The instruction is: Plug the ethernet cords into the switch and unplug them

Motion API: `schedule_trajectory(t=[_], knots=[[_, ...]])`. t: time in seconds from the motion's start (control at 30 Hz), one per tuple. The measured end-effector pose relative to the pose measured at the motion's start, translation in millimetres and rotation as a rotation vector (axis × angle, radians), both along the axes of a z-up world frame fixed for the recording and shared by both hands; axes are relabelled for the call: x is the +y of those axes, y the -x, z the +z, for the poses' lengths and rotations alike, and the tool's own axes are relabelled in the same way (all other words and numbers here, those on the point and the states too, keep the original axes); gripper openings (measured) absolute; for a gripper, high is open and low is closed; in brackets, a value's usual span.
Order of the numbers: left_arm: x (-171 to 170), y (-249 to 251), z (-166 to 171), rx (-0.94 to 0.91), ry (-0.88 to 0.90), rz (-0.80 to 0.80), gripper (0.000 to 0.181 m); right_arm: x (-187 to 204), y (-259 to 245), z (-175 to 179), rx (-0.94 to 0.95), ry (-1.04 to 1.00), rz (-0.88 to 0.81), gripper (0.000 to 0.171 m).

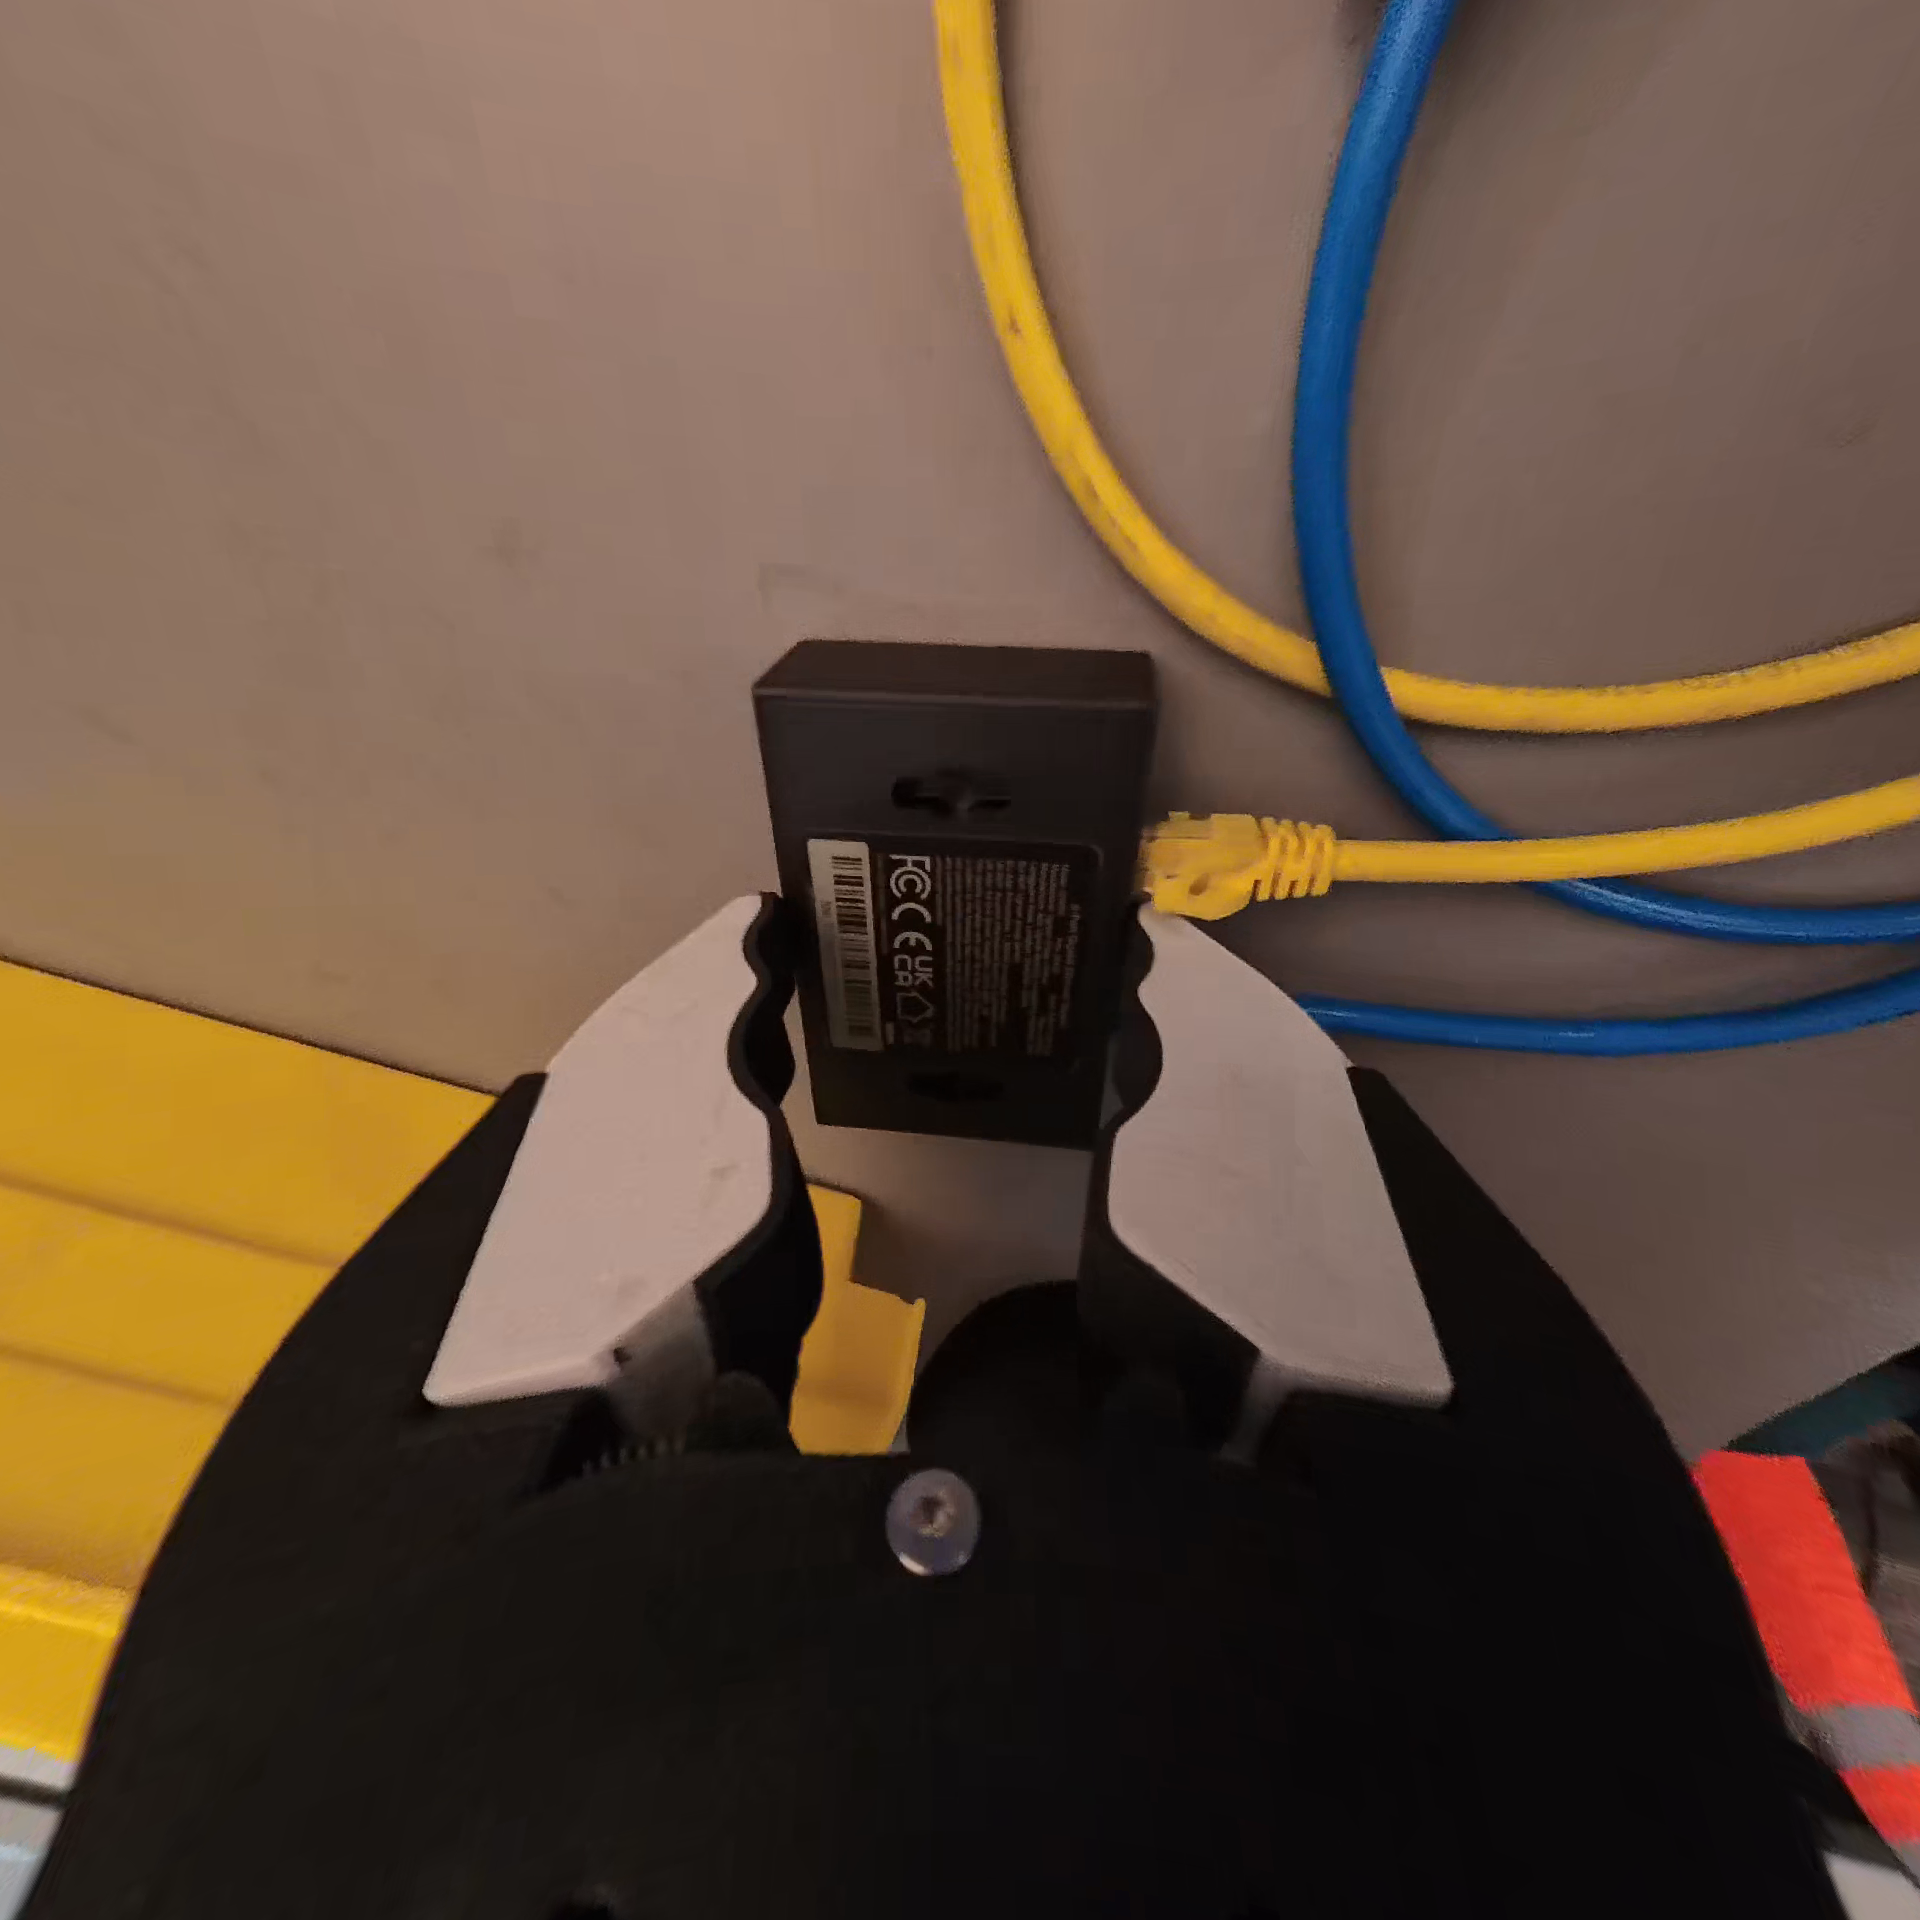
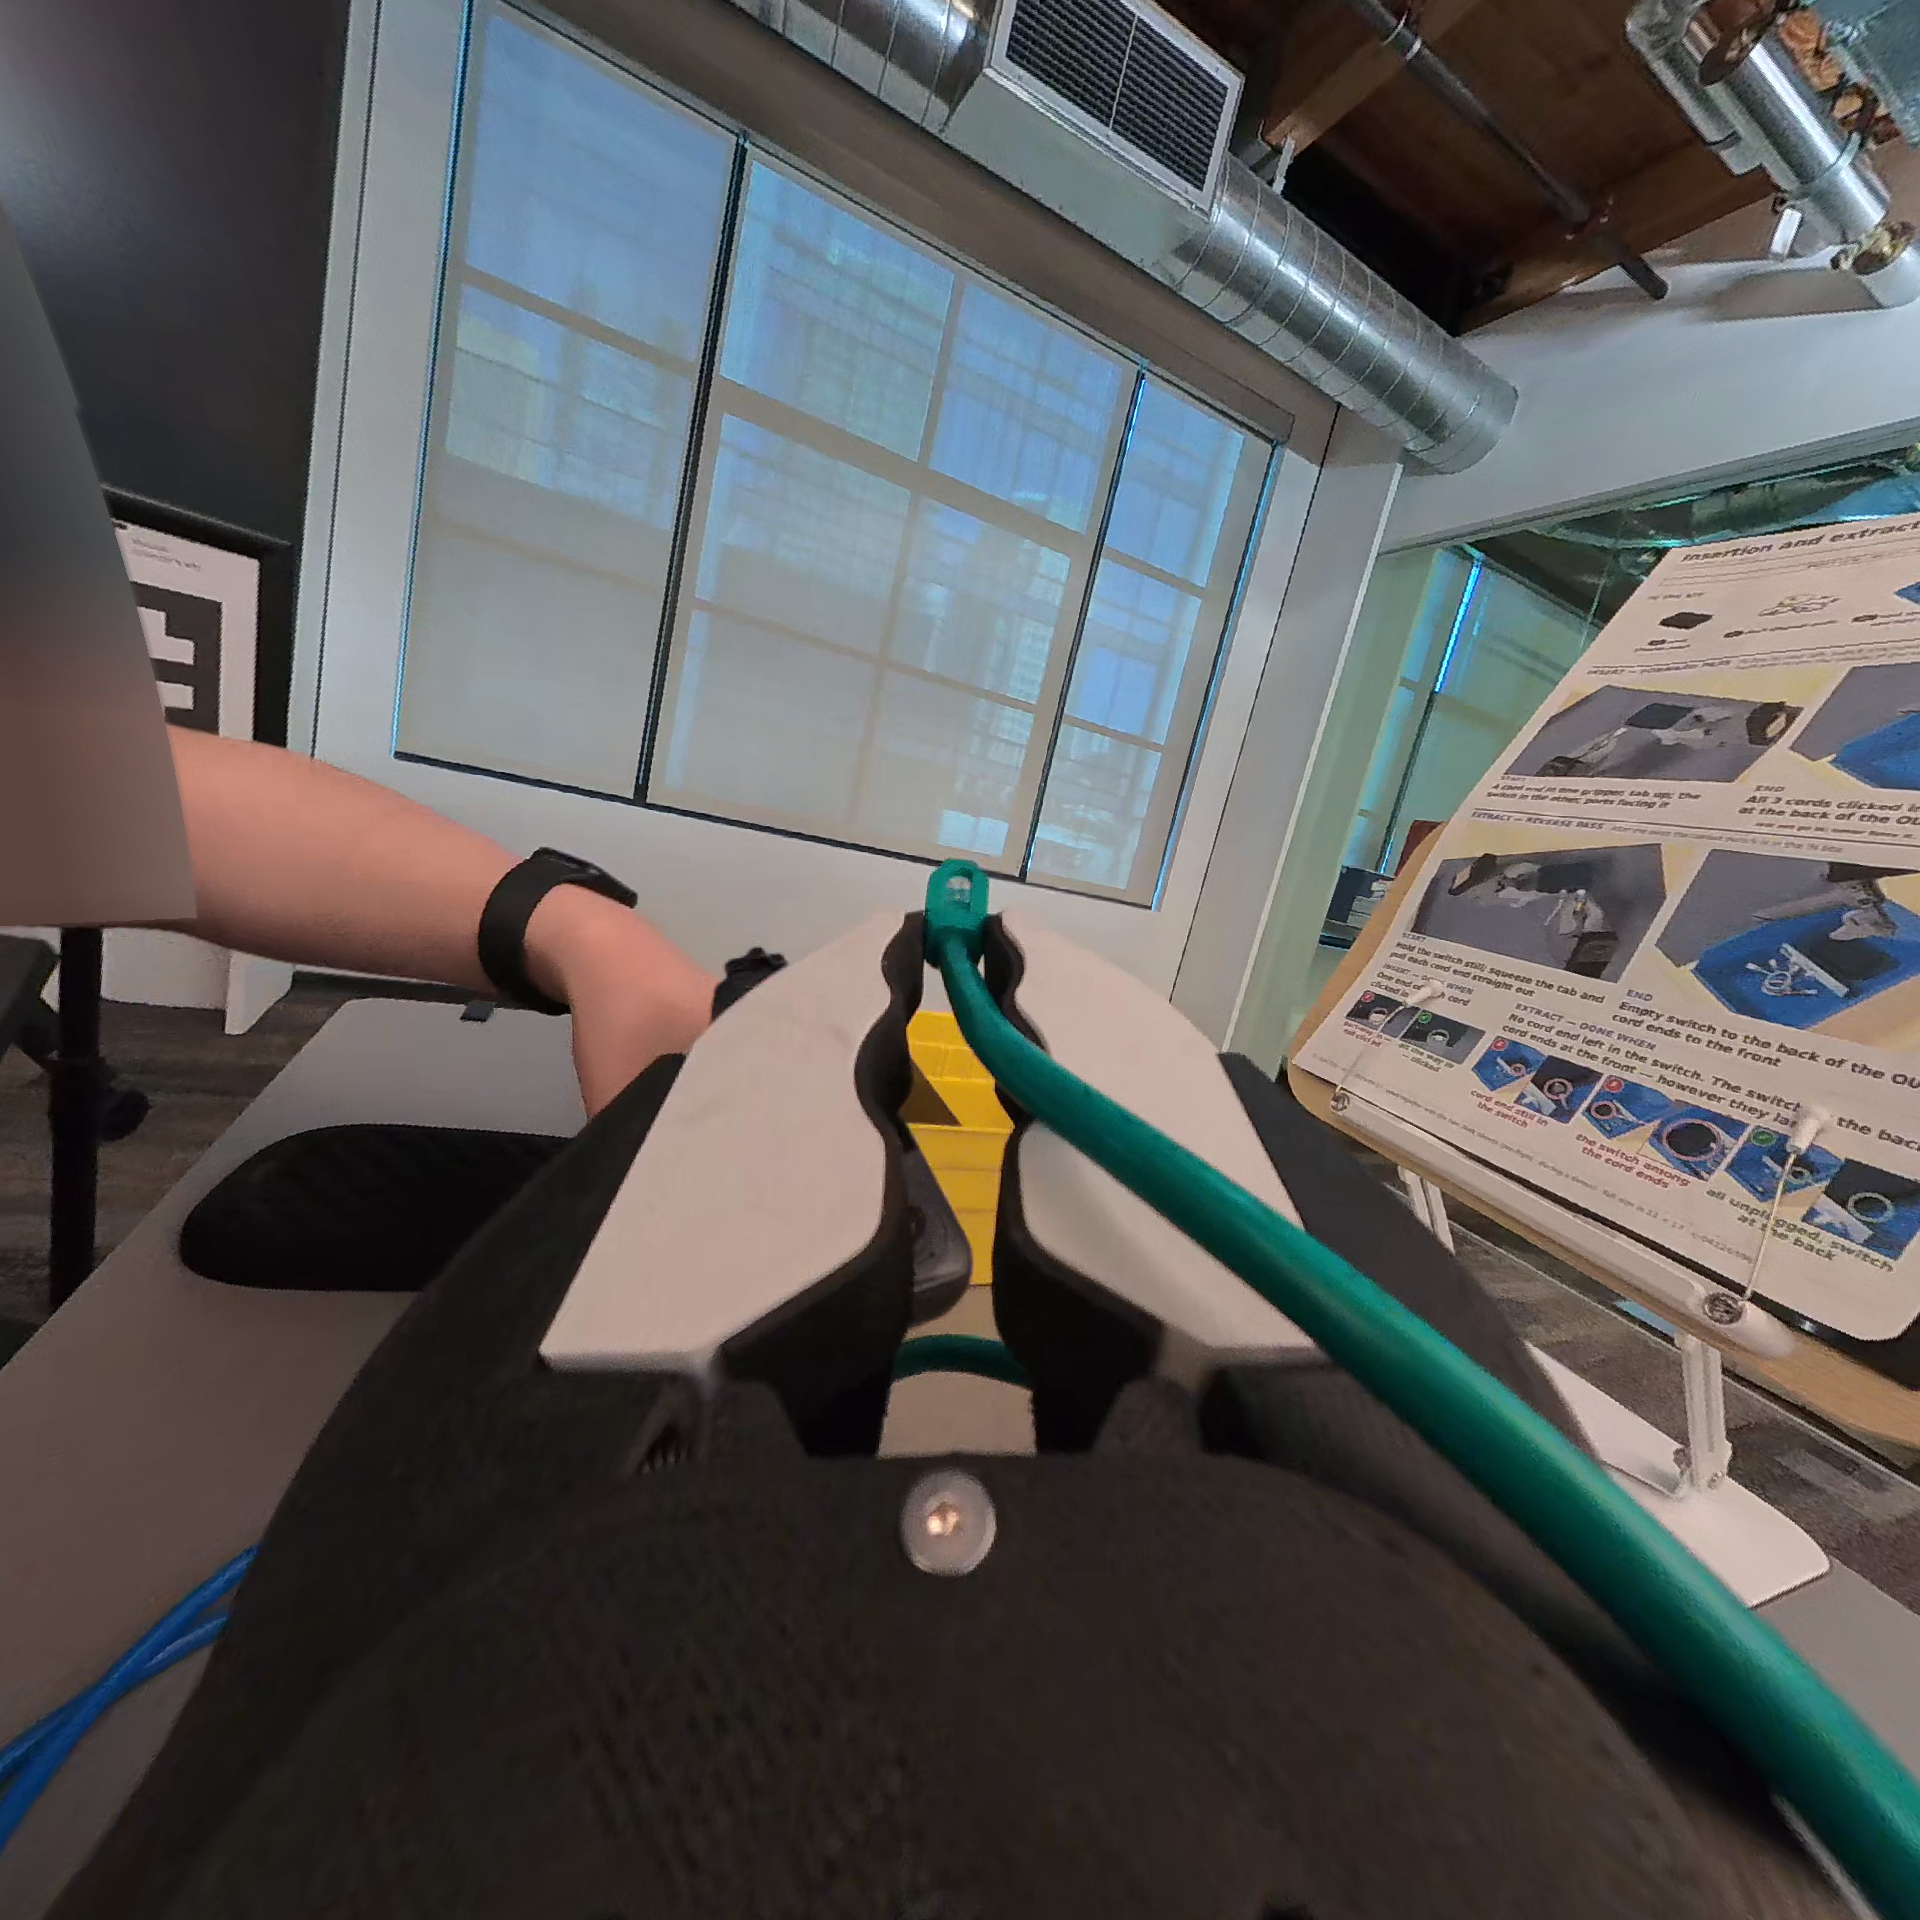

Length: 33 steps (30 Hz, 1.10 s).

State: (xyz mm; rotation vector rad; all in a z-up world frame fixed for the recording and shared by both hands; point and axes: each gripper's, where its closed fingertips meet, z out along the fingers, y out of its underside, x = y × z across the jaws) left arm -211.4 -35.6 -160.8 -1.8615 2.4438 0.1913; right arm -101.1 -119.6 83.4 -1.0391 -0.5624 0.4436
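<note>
In the left wrist view my left gripper (image 1: 951, 925) is shut on the black switch (image 1: 956, 790), held above the grey table with its labelled underside facing the camera. A yellow ethernet cord (image 1: 1558, 857) is plugged into the switch's right side by its yellow plug (image 1: 1205, 868). A blue cord (image 1: 1340, 499) lies looped on the table to the right. In the right wrist view my right gripper (image 2: 954, 940) is shut on the green cord (image 2: 1247, 1236) just behind its plug (image 2: 956, 896), which points away toward the window. The switch is not in that view.
A yellow bin (image 1: 135, 1226) sits at the left of the left wrist view and shows between the fingers in the right wrist view (image 2: 951, 1101). A person's forearm (image 2: 416, 894) with a black wristband reaches in. An instruction board on a stand (image 2: 1683, 935) is right. Left tips to right tips: about 25 centimetres.
</note>
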Motion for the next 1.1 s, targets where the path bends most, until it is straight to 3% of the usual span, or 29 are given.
schedule_trajectory(t=[0.3,0.53,0.7,0.93,1.0,1.1], knots=[[-1,-1,-1,-0.010,0.021,0.012,0.059,-2,-8,3,0.025,-0.008,-0.003,0.012],[2,-12,13,-0.186,-0.056,0.027,0.059,-11,-13,11,0.013,-0.065,-0.040,0.011],[23,-27,61,-0.416,-0.272,-0.007,0.059,-12,-13,12,-0.007,-0.083,-0.070,0.011],[51,-28,160,-0.771,-0.598,-0.007,0.060,-6,-17,9,-0.068,-0.091,-0.209,0.011],[55,-23,184,-0.893,-0.587,0.047,0.059,-6,-21,10,-0.120,-0.131,-0.327,0.012],[55,-18,205,-1.065,-0.426,0.127,0.060,-18,-14,19,-0.242,-0.223,-0.417,0.012]])
